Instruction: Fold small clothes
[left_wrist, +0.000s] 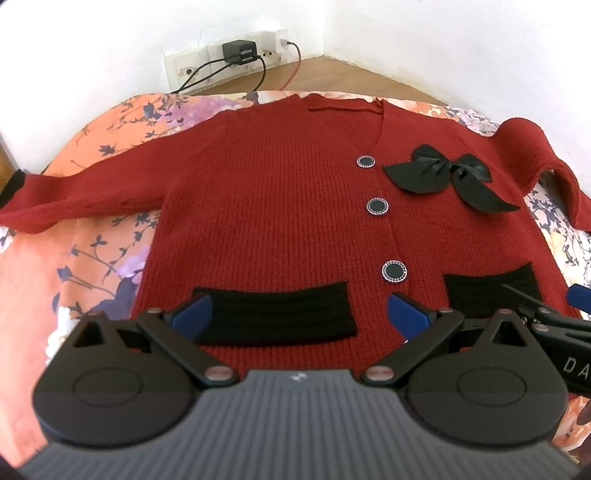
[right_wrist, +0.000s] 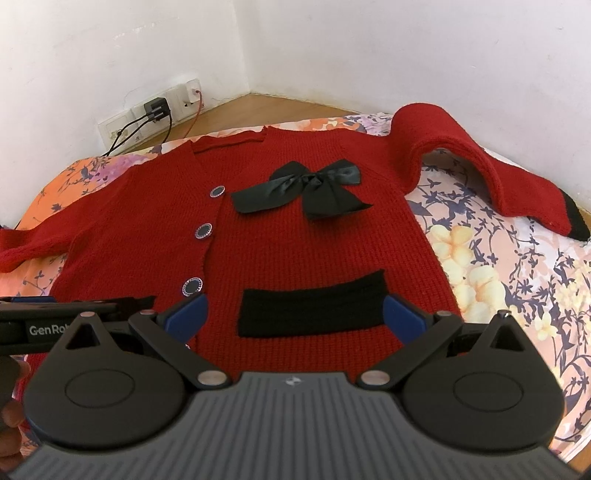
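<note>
Two scraps of white lettering can be read — both cut off. In the right wrist view, "GenRo" stands on the black body of the left gripper (right_wrist: 55, 328) at the near left edge. In the left wrist view, "DA" stands on the right gripper (left_wrist: 565, 354) at the near right edge.

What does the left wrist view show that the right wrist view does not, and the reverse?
Only the left wrist view shows both black pockets whole and the left sleeve's black cuff. Only the right wrist view shows the right sleeve whole, humped up, with its black cuff. Both show the red cardigan flat on the floral sheet, its black bow, three buttons, and open tongs: left, right.
</note>
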